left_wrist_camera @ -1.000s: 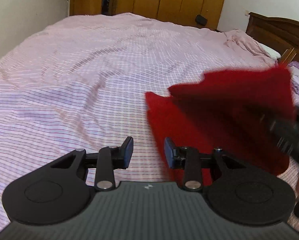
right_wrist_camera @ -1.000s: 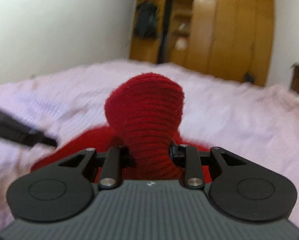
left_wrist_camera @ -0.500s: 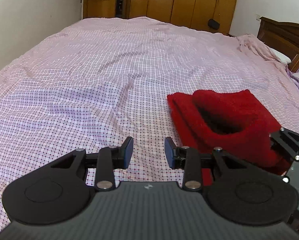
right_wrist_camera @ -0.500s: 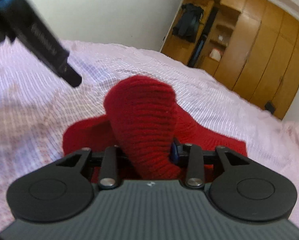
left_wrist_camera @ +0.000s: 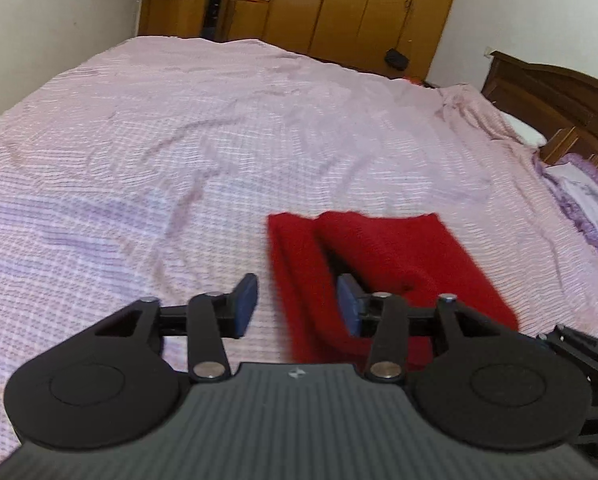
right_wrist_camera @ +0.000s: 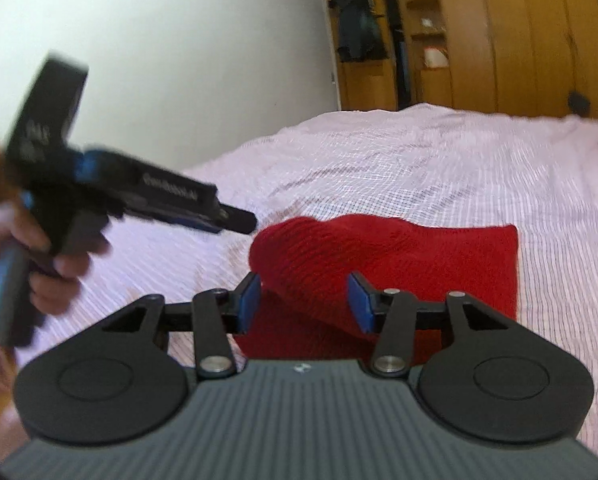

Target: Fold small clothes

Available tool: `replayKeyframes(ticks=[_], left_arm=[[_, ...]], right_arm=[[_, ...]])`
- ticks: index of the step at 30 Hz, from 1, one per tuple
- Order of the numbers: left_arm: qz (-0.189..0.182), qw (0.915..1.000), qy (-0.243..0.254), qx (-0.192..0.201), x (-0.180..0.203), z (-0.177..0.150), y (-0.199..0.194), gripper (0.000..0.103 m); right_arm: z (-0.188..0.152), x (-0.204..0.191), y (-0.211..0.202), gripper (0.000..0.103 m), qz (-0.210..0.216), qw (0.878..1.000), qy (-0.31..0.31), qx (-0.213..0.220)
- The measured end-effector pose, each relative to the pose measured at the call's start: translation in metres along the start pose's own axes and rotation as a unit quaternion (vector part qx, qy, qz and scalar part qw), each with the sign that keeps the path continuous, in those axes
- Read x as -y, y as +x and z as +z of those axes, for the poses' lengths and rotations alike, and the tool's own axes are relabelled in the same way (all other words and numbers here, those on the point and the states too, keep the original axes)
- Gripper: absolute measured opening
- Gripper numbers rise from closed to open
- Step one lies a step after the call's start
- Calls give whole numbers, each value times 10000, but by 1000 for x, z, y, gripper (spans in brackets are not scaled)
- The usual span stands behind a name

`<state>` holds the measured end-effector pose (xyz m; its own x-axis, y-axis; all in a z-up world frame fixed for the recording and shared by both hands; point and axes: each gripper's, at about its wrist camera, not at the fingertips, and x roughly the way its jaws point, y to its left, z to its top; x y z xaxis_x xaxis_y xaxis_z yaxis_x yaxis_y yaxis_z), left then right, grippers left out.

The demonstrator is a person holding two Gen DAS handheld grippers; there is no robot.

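Observation:
A red knit garment [left_wrist_camera: 391, 256] lies folded on the pink checked bedsheet [left_wrist_camera: 179, 152]. My left gripper [left_wrist_camera: 297, 305] is open, with the garment's near left edge between its spread fingers. In the right wrist view the garment [right_wrist_camera: 419, 256] lies flat with a bulging folded edge at its near left. My right gripper [right_wrist_camera: 305, 301] is open, its fingers on either side of that bulge without pinching it. The left gripper [right_wrist_camera: 235, 220] appears there too, held in a hand at the left, above the bed.
A dark wooden headboard [left_wrist_camera: 559, 92] and a purple pillow [left_wrist_camera: 587, 196] are at the right. Wooden wardrobes [left_wrist_camera: 339, 4] stand beyond the far end of the bed. A white wall [right_wrist_camera: 159, 60] runs along the left side.
My right gripper was shut on the raised red fold and has opened, so the fold has dropped onto the garment. My left gripper has shifted right, over the garment's edge.

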<state>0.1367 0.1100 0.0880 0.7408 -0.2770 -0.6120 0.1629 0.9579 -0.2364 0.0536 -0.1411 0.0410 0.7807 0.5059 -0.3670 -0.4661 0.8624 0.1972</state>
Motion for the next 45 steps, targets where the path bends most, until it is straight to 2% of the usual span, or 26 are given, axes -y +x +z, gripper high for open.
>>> replayKeyframes(ticks=[3,5,6,10,14,17,18,19,21,23,25,28,31,33,37,39,42,44,45], left_arm=[[-153,9999,-15,-7,15,9,7,62],[-280,9996,-44,-56,25,16,17,65],[-337,9994,-73,-97,30,19,25,67],[-306,9988,-183,-340,48,28,60,68],[-109,9977,-282,-599,54,21,90,68],[-163,9958,-590,-677,47,9,102,68],[-271,9952,-694,-630,44,5,102,63],[-388,9952,-725,-529,43,3,100,45],[-631,9943,-771,-372,41,0,94,35],[-716,9945,-756,-148,39,-2,82,31],[-704,9945,-753,162,36,-4,62,31],[-611,9937,-858,395,20,-8,37,31],[-377,9958,-823,145,4,-14,43,33],[-176,9958,-901,-57,-7,-24,53,36],[-11,9957,-931,12,-25,-39,63,54],[-31,9955,-950,-6,-27,-38,63,58],[-170,9950,-981,-26,-27,-34,61,61],[-331,9942,-1019,-25,-30,-34,54,62],[-388,9942,-1006,-40,-30,-34,51,66]], right_arm=[[18,23,-9,51,47,9984,556,85],[21,37,-19,60,-1,9960,866,209],[23,45,-24,64,-58,9944,1013,296],[21,77,-27,65,-530,9879,1404,391],[10,116,-7,65,-963,9708,2194,118],[-3,143,11,65,-1006,9524,2876,-67],[-9,147,18,65,-949,9484,3024,-121],[-12,152,25,65,-859,9445,3167,-172],[-19,157,35,65,-595,9380,3413,-137],[-20,157,43,63,-243,9363,3501,-151],[-14,147,49,63,-89,9421,3350,-129],[2,122,50,61,-103,9629,2698,-4],[8,96,56,61,-246,9750,2209,-61],[4,86,61,61,-283,9783,2042,-213],[-6,73,67,61,-443,9849,1645,-313],[-6,70,70,61,-547,9869,1480,-323],[-5,73,68,62,-573,9859,1546,-296],[-3,76,61,65,-567,9842,1659,-251],[-2,78,57,69,-527,9827,1760,-222]])
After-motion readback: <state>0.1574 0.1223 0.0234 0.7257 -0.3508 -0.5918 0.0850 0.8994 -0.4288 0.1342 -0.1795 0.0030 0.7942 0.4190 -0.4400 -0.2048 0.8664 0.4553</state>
